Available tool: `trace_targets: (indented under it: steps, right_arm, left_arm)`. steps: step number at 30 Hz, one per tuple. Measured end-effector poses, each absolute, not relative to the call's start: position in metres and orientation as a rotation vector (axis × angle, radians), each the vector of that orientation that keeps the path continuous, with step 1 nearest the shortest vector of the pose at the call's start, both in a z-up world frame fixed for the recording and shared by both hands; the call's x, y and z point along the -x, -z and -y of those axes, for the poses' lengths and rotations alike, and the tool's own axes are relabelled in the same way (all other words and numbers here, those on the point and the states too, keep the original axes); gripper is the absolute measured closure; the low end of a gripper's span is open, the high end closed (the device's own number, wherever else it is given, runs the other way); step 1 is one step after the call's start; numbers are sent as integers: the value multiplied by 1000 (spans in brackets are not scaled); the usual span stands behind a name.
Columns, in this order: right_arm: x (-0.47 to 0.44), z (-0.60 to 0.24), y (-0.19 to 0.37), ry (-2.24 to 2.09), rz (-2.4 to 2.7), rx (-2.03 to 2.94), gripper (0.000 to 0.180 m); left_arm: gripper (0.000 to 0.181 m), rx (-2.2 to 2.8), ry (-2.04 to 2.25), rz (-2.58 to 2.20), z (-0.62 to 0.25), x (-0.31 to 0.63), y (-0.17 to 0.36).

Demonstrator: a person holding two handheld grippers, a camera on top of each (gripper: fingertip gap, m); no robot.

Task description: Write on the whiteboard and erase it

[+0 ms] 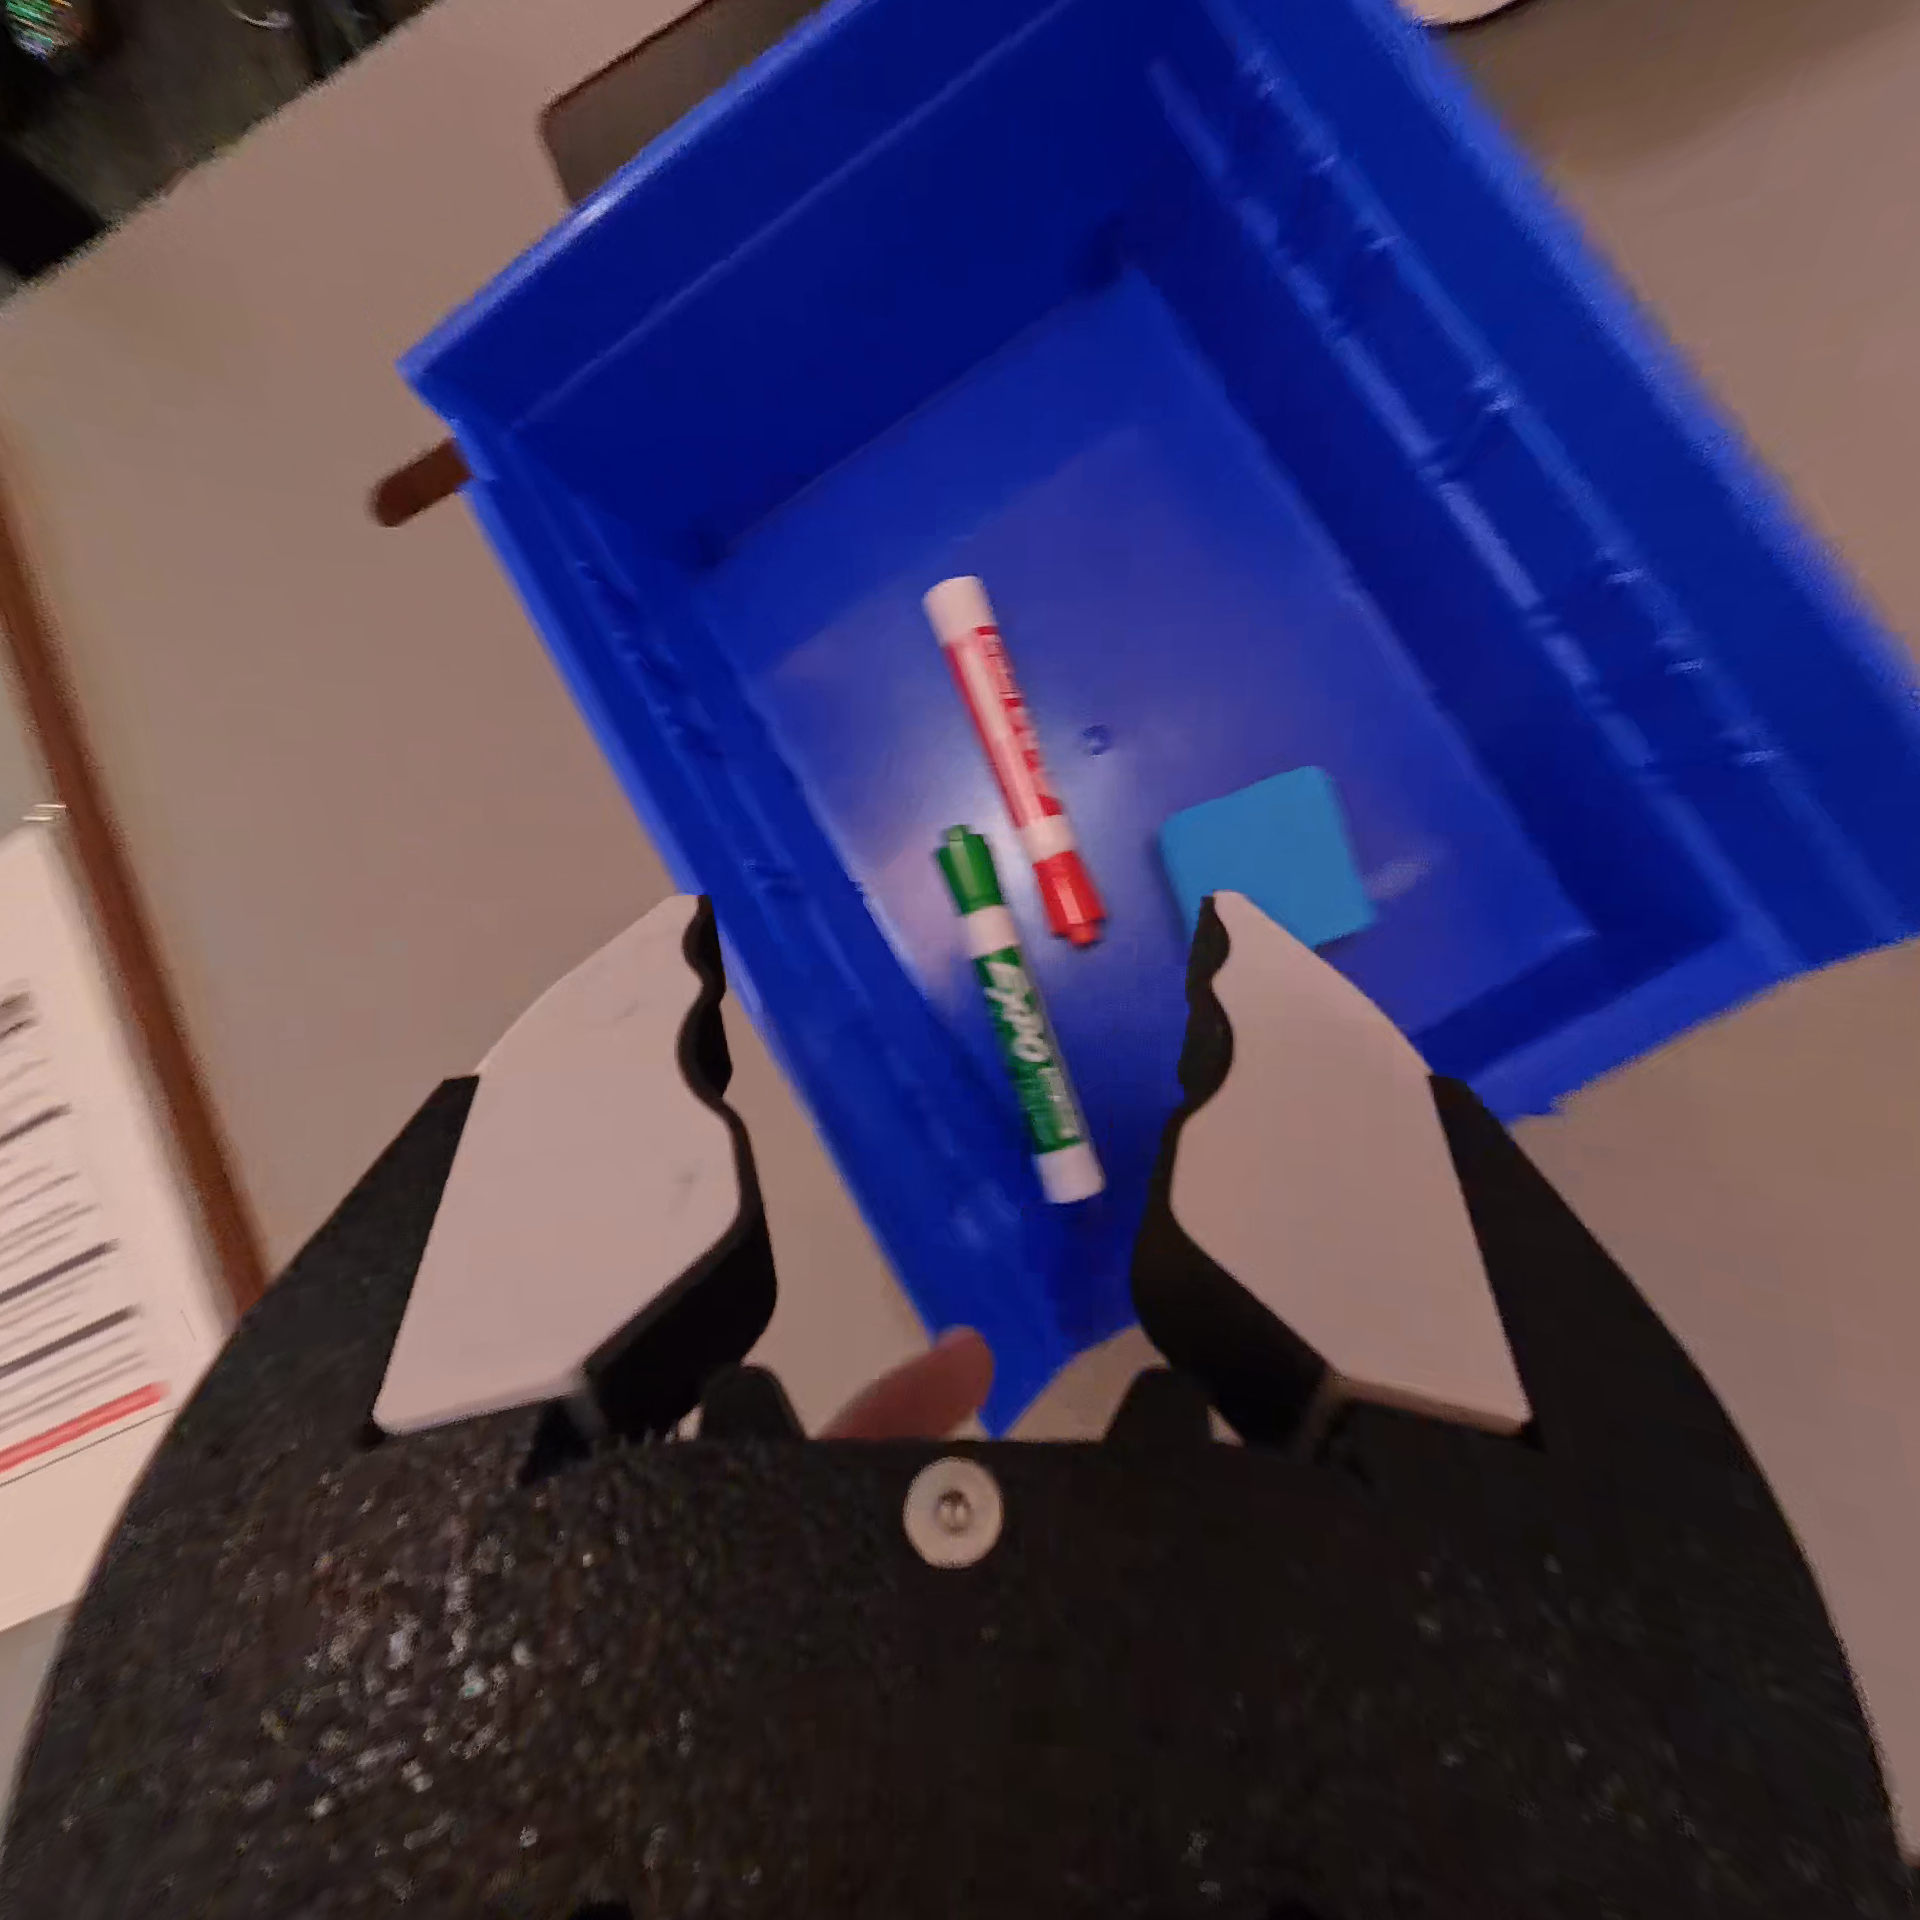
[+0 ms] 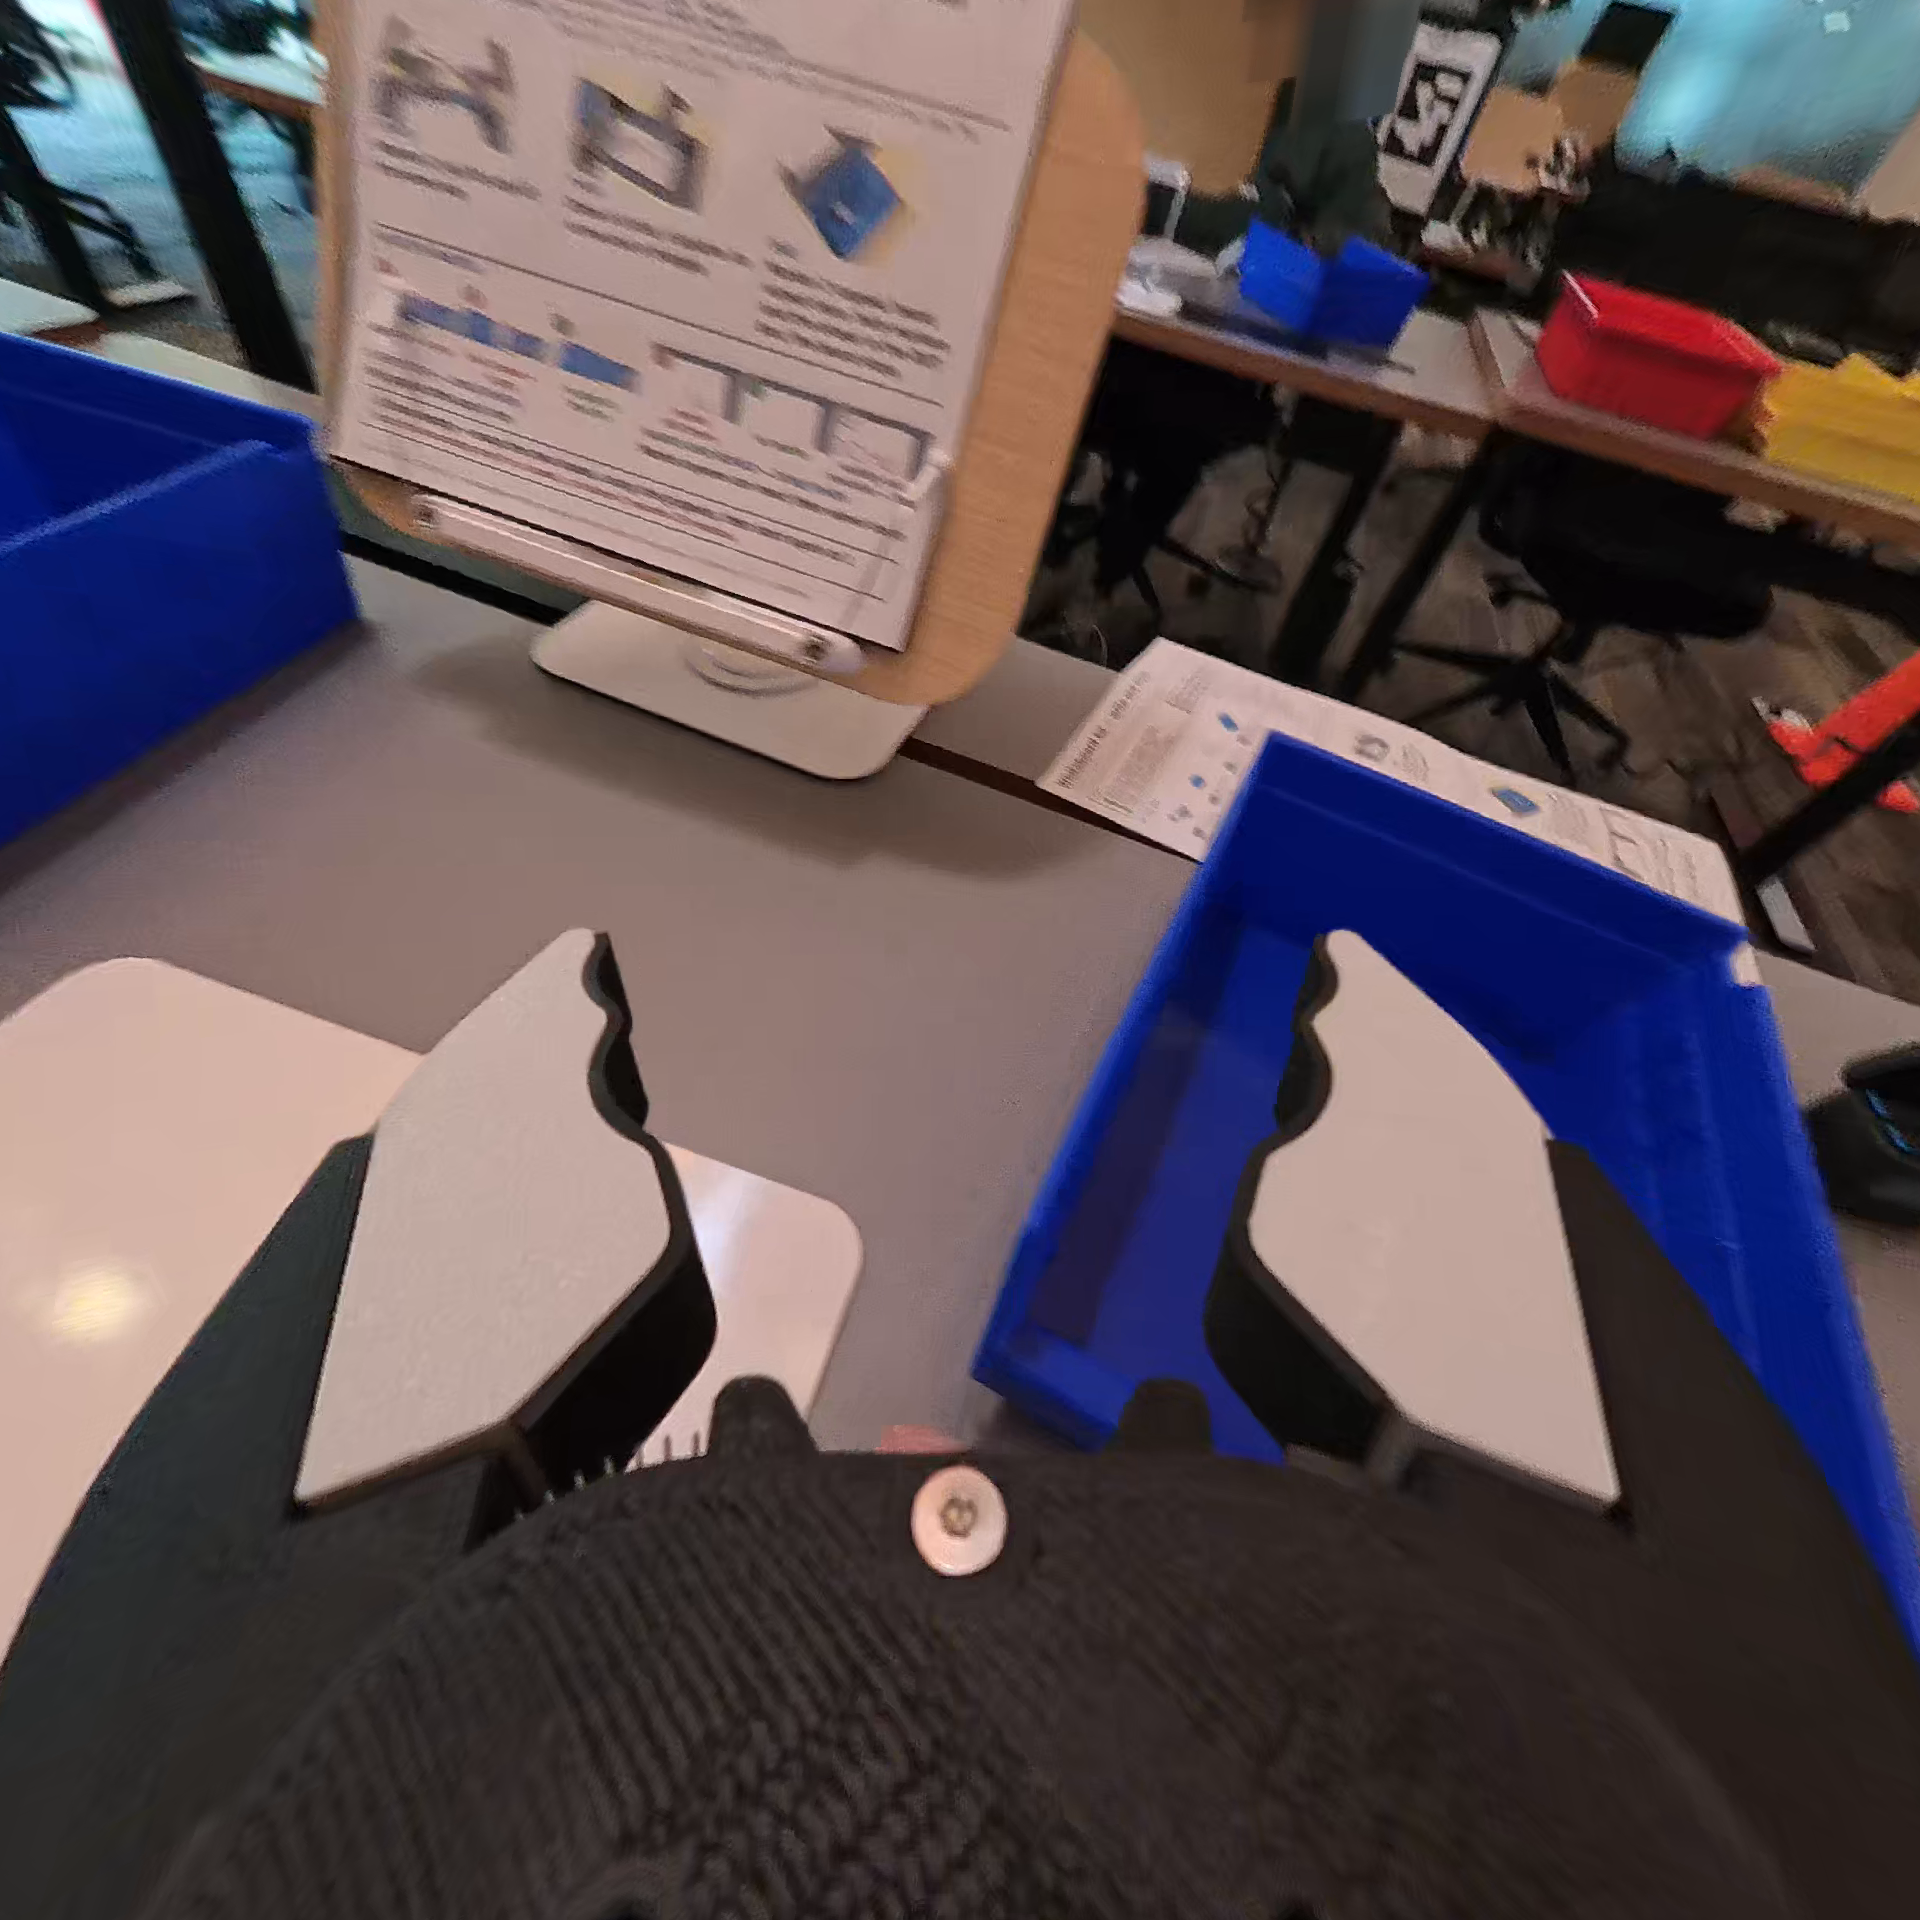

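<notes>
Grippers first: our left gripper [image 1: 951, 904] hangs over the near end of a blue bin [image 1: 665, 343] with its jaws spread wide and nothing between them. Our right gripper [image 2: 961, 940] is likewise wide open and empty, poised above the grey table [image 2: 831, 935].

Just beyond the left fingertips, on the bin floor, we see a green marker [image 1: 1023, 1023] lying lengthwise, a red marker [image 1: 1013, 748] just beside it and a little farther in, and a light blue eraser [image 1: 1262, 852] to their right; whether the markers touch we cannot tell through the blur. The white whiteboard [image 2: 135, 1143] lies flat on the table under our right gripper's left finger, with a second blue bin [image 2: 1683, 1039] close on its right.

We judge the markers light, stiff and smooth, apt to roll, so we should pinch one across mid-barrel, clear of the cap. The eraser looks light and a little soft; its side edges suit a grip.

Farther off stands an instruction sheet [image 2: 675, 281] on a stand.
</notes>
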State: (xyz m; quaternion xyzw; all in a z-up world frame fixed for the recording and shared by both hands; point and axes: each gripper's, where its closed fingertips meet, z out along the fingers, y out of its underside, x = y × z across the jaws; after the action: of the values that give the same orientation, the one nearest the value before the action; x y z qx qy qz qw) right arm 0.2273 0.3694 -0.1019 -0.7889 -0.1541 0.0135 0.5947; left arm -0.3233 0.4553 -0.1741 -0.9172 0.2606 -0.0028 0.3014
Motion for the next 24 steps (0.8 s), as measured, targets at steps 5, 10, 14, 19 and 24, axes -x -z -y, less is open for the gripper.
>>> trace_targets:
  steps: [5, 10, 14, 19, 24]
  right_arm:
    - [-168, -353, 110, -237, 447, 1712, 56]
    - [-146, -345, 122, -323, 485, 1690, 57]
    - [-139, -342, 135, -387, 483, 1693, 56]
    - [-135, -342, 150, -455, 468, 1687, 57]
    - [-137, -342, 151, -445, 493, 1698, 57]
  left_arm:
    - [100, 2556, 185, -658, -436, 299, 185]
    - [107, 2641, 283, -587, -432, 287, 198]
    - [112, 2776, 363, -553, -416, 278, 212]
    - [114, 2962, 177, -552, -400, 292, 231]
    - [123, 3125, -164, -550, -390, 318, 253]
